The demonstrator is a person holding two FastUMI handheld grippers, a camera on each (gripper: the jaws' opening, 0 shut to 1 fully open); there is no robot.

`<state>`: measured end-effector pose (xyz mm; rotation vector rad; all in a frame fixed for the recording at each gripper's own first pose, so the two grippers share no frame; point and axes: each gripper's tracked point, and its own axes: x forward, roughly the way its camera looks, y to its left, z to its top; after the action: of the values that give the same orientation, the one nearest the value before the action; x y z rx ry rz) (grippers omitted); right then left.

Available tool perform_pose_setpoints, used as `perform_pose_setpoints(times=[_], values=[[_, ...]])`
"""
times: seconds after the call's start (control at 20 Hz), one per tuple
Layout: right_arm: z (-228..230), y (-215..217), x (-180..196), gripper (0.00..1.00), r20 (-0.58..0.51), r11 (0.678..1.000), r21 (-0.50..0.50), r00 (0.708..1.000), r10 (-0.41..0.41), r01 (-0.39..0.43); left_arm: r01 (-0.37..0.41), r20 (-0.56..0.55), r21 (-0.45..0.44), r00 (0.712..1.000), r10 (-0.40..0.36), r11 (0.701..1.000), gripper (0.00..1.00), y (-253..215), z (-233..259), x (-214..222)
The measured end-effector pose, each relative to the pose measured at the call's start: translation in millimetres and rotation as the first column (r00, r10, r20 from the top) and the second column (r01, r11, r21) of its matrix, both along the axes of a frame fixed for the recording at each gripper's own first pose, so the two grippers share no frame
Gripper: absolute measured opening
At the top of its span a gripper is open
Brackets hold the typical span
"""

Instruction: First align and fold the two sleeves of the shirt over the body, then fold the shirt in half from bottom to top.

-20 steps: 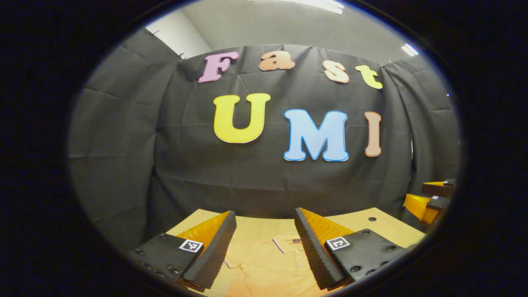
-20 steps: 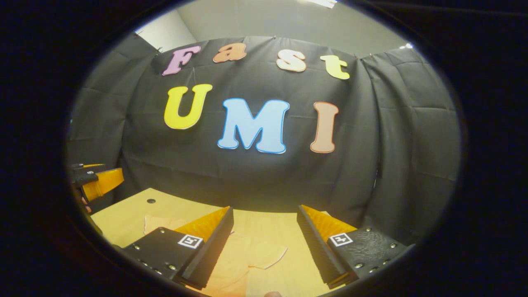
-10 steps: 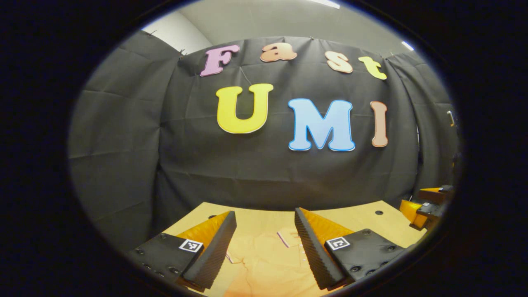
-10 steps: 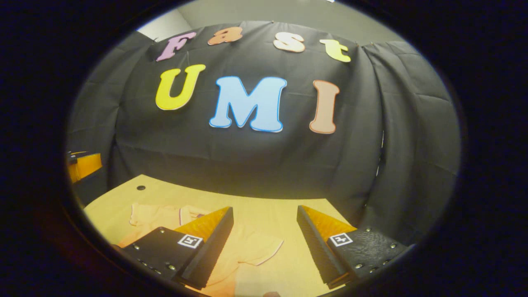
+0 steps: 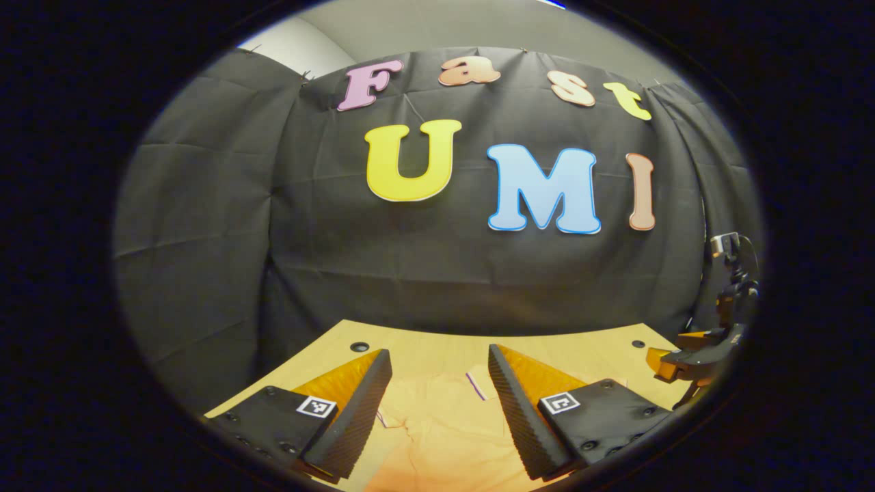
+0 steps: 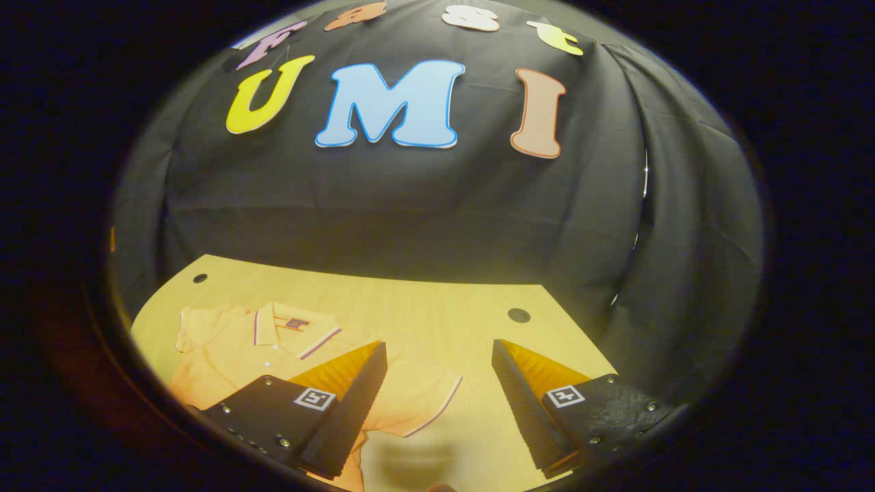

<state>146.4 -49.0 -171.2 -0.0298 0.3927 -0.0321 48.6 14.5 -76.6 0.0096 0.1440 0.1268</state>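
A pale orange polo shirt [image 6: 232, 348] lies flat on the wooden table [image 6: 424, 307], collar toward the far wall. Its near sleeve [image 6: 417, 403] sticks out to the right, just past my right gripper's left finger. My right gripper [image 6: 437, 403] hovers above the table, open, with nothing between its fingers. In the left gripper view, the shirt [image 5: 437, 437] spreads under my left gripper [image 5: 437, 403], which is open and holds nothing. The right gripper [image 5: 690, 359] shows at the far right edge of that view, raised above the table.
The black cloth wall stands close behind the table's far edge. Small dark holes mark the tabletop near its far corners [image 6: 518, 315] [image 5: 359, 346]. Bare wood [image 6: 478, 437] lies to the right of the shirt's sleeve.
Both views have tipped downward, showing more table and shirt. The right gripper view shifted most, now taking in the collar and sleeve. Both grippers stay open.
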Motion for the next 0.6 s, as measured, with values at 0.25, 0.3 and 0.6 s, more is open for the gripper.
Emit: perform_pose_setpoints(times=[0.25,0.3,0.6], values=[[-46,-7,23,0.96,-0.118,0.999,0.044,0.993,-0.009,0.014,-0.021,-0.025,0.006,0.999,0.021,1.0,0.93,5,-11,-1],[-56,-8,28,0.96,-0.141,0.998,0.051,0.99,-0.014,0.021,-0.027,-0.029,0.004,0.999,0.027,1.0,0.93,6,-13,-2],[-105,-13,49,0.96,-0.261,0.993,0.104,0.965,-0.027,0.056,-0.057,-0.044,-0.012,0.997,0.057,0.998,0.93,15,-23,-17]])
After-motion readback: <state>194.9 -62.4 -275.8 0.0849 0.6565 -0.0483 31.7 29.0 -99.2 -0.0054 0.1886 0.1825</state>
